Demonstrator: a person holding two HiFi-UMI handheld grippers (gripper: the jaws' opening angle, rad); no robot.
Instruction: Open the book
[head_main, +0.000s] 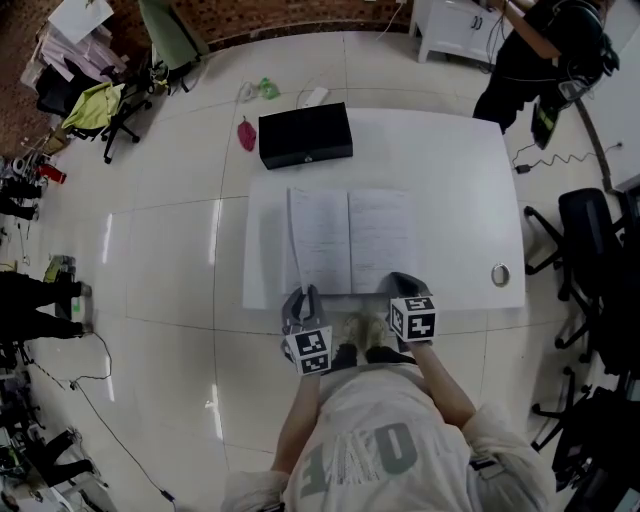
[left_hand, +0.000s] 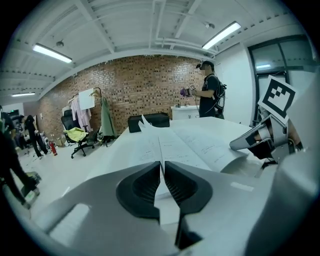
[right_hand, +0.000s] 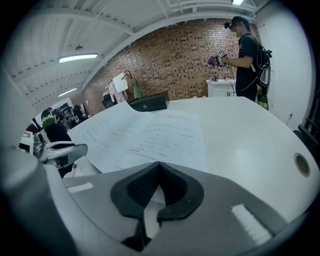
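I read the left gripper (left_hand: 162, 167) first. Its jaws stand a thin slit apart, and the near edge of a raised page (head_main: 293, 235) runs into that slit. The gap looks wider than the sheet, so I cannot confirm that the pads press on it. The right gripper (right_hand: 159, 165) has its jaws fully together, the tips meeting, with nothing between them. It hangs over the near edge of the right-hand page, close to the book's near right corner. The book (head_main: 350, 240) lies open in the middle of the white table (head_main: 470, 200), spine pointing away from me, with both grippers at its near edge. The right-hand pages lie flat with a slight curl at the near edge. On the left side the raised page stands almost upright above the flat leaves. Both open pages carry rows of dark writing, too small for me to read. Each gripper carries a marker cube (head_main: 310, 350) printed with black-and-white square patterns and no letters. A closed black box (head_main: 305, 135) sits at the table's far edge, just beyond the book. It has a small pale fitting on its front that I cannot identify.
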